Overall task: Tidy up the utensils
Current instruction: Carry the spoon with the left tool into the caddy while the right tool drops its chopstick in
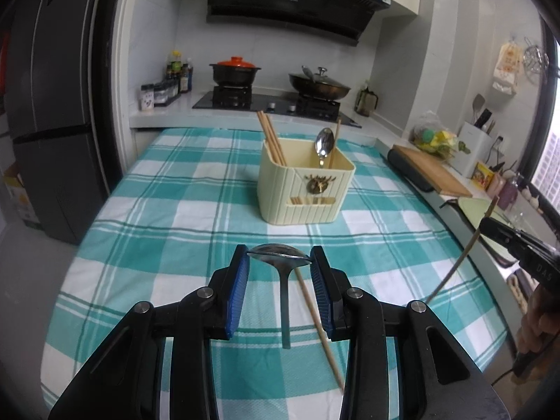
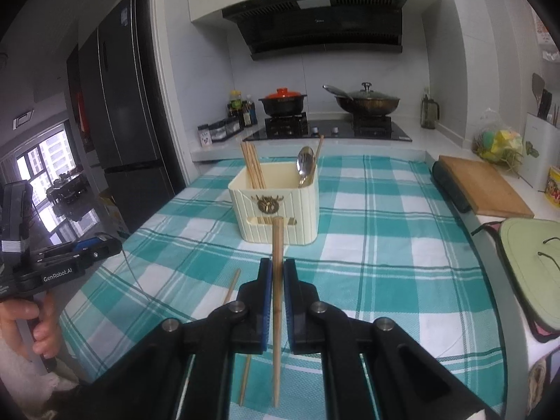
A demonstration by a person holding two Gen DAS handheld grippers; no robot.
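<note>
A cream utensil holder [image 1: 306, 189] stands mid-table on the teal checked cloth; it also shows in the right wrist view [image 2: 276, 203]. It holds several wooden chopsticks [image 1: 271, 141] on its left side and a metal spoon [image 1: 323, 147] with one chopstick on its right. My left gripper [image 1: 279, 260] is shut on the bowl of a second metal spoon [image 1: 284, 280], handle hanging toward me above the cloth. One chopstick [image 1: 316, 318] lies on the cloth below it. My right gripper [image 2: 276, 273] is shut on a wooden chopstick [image 2: 277, 255] pointing at the holder. The loose chopstick [image 2: 231, 285] lies to its left.
The stove with a red-lidded pot [image 1: 234, 70] and a wok [image 1: 318, 84] is behind the table. A wooden cutting board [image 2: 484, 185] and a green mat [image 2: 532, 266] lie on the right counter. A dark fridge [image 1: 56, 105] stands left.
</note>
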